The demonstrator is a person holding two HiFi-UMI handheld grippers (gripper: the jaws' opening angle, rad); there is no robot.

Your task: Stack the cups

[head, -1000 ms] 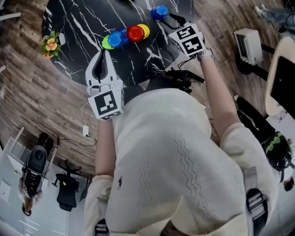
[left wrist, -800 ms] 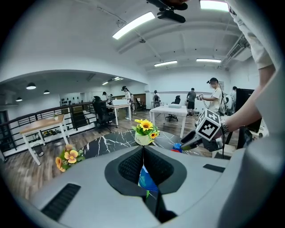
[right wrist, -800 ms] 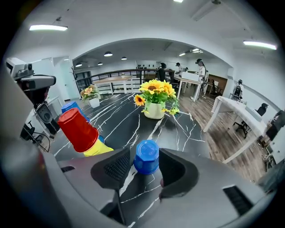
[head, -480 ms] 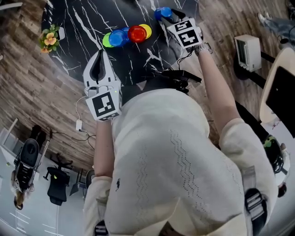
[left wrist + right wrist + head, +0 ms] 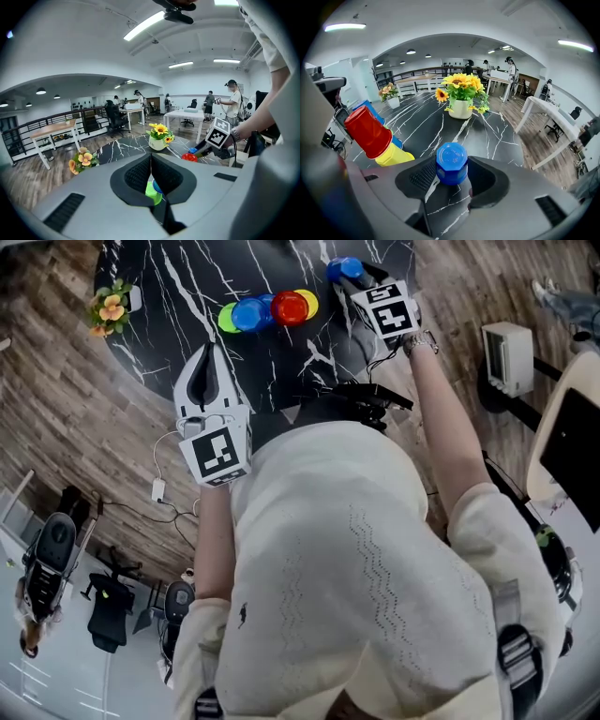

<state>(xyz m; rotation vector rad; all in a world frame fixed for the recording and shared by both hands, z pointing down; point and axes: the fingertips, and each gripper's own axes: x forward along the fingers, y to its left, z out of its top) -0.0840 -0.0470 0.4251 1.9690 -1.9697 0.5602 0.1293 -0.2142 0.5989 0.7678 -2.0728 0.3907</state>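
A blue cup stands upside down on the black marble table. It sits between the jaws of my right gripper, which stand wide and close beside it; I see no squeeze on it. A row of nested cups lies on its side to the left: green, blue, red and yellow. My left gripper is shut and empty, near the table's front edge, pointing at the green cup.
A sunflower pot stands mid-table beyond the blue cup. A small pot of orange flowers sits at the table's left rim. Wooden floor surrounds the round table; people and desks are far behind.
My right gripper has slid forward towards the standing blue cup, so the cup now sits deeper between its jaws. The left gripper has hardly moved.
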